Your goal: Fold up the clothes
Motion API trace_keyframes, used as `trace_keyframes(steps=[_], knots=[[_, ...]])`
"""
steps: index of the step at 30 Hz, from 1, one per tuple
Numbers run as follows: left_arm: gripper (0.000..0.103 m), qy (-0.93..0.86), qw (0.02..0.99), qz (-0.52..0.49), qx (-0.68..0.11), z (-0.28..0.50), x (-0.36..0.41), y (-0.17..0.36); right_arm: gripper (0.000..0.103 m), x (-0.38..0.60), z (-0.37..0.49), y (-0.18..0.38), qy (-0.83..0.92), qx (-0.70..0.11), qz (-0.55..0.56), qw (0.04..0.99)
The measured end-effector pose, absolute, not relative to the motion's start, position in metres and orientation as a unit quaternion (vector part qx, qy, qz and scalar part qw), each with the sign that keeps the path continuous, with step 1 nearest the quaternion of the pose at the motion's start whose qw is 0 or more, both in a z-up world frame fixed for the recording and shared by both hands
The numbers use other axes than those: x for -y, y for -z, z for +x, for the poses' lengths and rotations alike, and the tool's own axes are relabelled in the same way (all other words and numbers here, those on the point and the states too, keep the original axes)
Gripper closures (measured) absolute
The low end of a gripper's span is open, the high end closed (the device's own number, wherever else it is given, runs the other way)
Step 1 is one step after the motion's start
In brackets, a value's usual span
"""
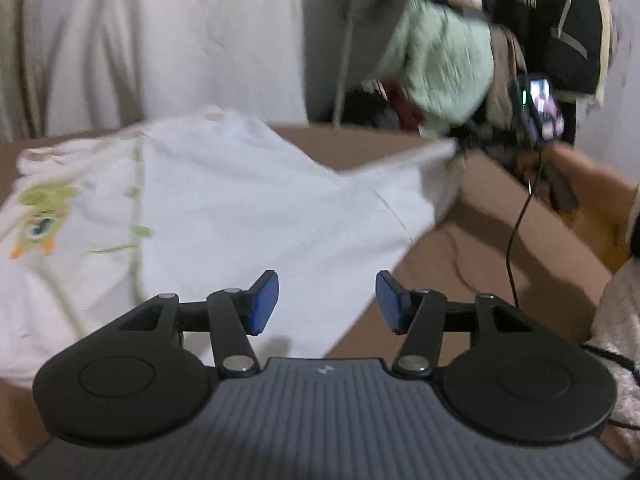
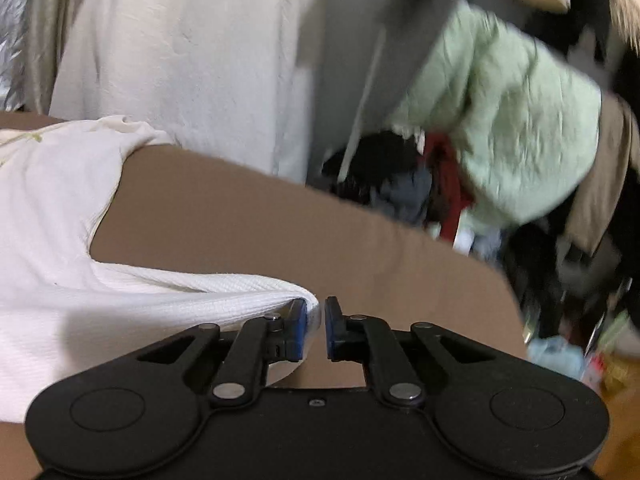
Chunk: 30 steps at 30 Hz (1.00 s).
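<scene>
Mid-fold: right gripper lifts shirt corner

Mostly flat, the white shirt (image 1: 224,208) lies on the brown surface (image 2: 248,216), print side at far left. Right gripper (image 2: 316,328) has jaws nearly closed, pinching a ribbed edge of the shirt; in the left view that corner is drawn out toward the right and raised off the surface, probably to carry it over for a fold. Left gripper (image 1: 326,302) hovers over the near hem with jaws wide, holding nothing, likely ready to pin or grab.

Behind: hanging pale cloth (image 1: 160,40), a clothes pile with a green garment (image 2: 512,128). Both views are motion-blurred; the print is unreadable, the shirt's left side is cut off, and sleeve versus hem in the grip can't be told.
</scene>
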<state>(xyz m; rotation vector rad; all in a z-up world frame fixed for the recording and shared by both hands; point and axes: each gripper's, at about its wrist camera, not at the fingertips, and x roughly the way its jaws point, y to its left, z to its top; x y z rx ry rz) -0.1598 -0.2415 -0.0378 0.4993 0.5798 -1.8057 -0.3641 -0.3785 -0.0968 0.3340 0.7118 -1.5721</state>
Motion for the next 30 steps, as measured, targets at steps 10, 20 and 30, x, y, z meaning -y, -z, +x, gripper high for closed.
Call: trace_keyframes(steps=[10, 20, 30], knots=[[0.039, 0.767, 0.542, 0.317, -0.134, -0.274, 0.297, 0.075, 0.097, 0.394, -0.406, 0.102, 0.668, -0.166, 0.293, 0.663], [0.102, 0.683, 0.650, 0.309, -0.123, -0.225, 0.344, 0.062, 0.095, 0.393, -0.390, 0.101, 0.659, -0.182, 0.266, 0.679], [0.059, 0.767, 0.561, 0.206, -0.234, -0.202, 0.316, 0.062, 0.096, 0.393, -0.378, 0.097, 0.690, -0.194, 0.243, 0.654]])
